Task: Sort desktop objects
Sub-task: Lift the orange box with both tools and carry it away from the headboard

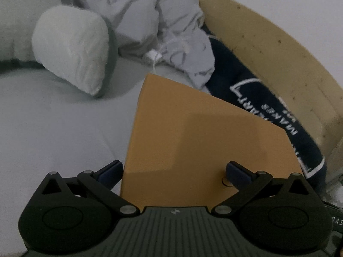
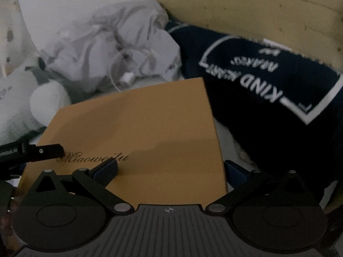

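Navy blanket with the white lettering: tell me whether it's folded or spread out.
Bunched, neither neatly folded nor spread flat: the navy blanket lies in a thick rumpled heap against the wooden board, its printed panel curving over the bulk.

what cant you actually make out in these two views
- Box: near edge hidden under the left gripper in the left wrist view; contents unseen.
- Box lettering: right wrist view, start covered by the other gripper's finger, end by the right gripper.
- Navy cloth: top print line blurred; far side cut off by the frame in both views.
- Grey bag: blurred, shape unclear.
- Slipper: heel out of frame.
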Available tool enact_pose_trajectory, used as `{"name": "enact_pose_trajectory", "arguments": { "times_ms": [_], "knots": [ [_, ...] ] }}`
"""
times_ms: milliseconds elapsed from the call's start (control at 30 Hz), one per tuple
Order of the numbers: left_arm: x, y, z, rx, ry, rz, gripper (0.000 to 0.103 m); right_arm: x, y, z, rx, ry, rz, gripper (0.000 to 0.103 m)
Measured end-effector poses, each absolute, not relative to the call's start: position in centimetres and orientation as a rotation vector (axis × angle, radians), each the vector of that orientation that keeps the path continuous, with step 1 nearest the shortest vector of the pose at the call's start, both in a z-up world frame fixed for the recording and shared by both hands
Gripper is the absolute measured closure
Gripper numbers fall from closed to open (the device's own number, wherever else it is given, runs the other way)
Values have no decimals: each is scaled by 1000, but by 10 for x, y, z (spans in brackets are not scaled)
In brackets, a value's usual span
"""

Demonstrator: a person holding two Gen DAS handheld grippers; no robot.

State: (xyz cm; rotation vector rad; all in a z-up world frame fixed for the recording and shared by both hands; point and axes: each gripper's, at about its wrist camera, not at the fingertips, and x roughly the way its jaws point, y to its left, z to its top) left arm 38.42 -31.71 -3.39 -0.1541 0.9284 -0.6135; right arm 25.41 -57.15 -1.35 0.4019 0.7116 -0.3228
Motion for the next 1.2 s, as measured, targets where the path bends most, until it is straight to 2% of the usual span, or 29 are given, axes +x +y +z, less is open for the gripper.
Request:
{"name": "enact_pose_trajectory", "arguments": {
  "times_ms": [533,867,1200],
  "knots": [
    [306,-237,92,-217,772,-517,0,197,-512,118,356,621,-177,0],
    [244,-163,112,-246,720,-379,0,158,-438,147,303,623,-32,0],
    [192,-87,99,-306,727,-237,0,131,-352,147,230,665,114,0]
  ]
}}
